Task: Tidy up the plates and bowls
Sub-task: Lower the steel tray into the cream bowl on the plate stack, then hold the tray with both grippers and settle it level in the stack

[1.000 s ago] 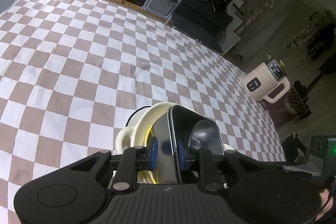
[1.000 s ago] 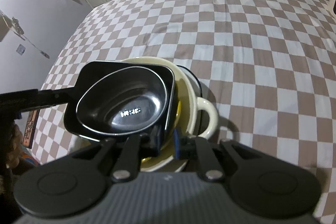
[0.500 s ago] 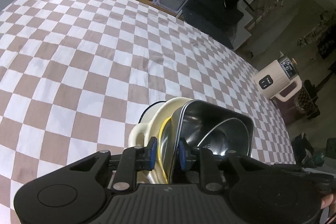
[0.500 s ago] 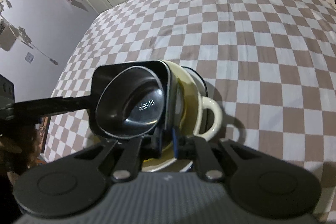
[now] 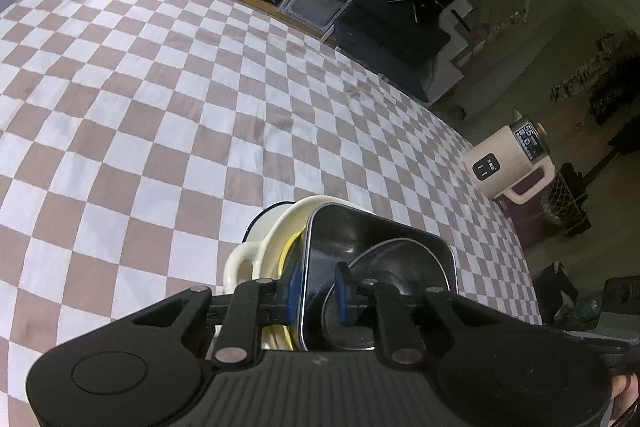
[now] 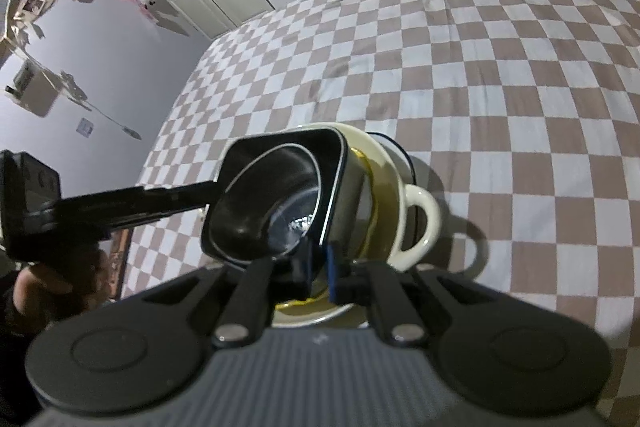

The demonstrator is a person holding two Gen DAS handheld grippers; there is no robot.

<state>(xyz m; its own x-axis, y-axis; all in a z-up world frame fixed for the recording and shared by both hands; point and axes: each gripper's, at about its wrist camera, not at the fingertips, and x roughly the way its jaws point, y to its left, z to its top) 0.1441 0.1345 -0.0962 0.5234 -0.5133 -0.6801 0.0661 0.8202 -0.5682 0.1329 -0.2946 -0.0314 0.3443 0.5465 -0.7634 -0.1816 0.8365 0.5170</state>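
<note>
Left wrist view: the left gripper (image 5: 318, 285) has its blue pads on either side of the near rim of the black square dish (image 5: 376, 255), one pad outside the wall, one inside. The jaws are narrow and closing on that rim. The dish is tipped up on edge, with a smaller dark round bowl (image 5: 384, 267) nested inside it. Just behind it, touching, leans a cream bowl with a handle (image 5: 256, 259), all over the checkered cloth (image 5: 160, 107).

Right wrist view: the right gripper (image 6: 319, 267) clamps the opposite, lower edge of the same black dish (image 6: 280, 187), jaws almost fully closed on the thin wall. The left gripper's fingers (image 6: 160, 199) reach in from the left side to the dish rim. The cream bowl (image 6: 400, 211) sits to the right, and under it there seems to be a white plate (image 6: 316, 315), though this part is mostly hidden.

So the dish lies directly ahead of both pairs of fingers, held from two opposite sides; its open face turns toward the left hand. Both hands are equally near, so I judge the next move must be made together.
</note>
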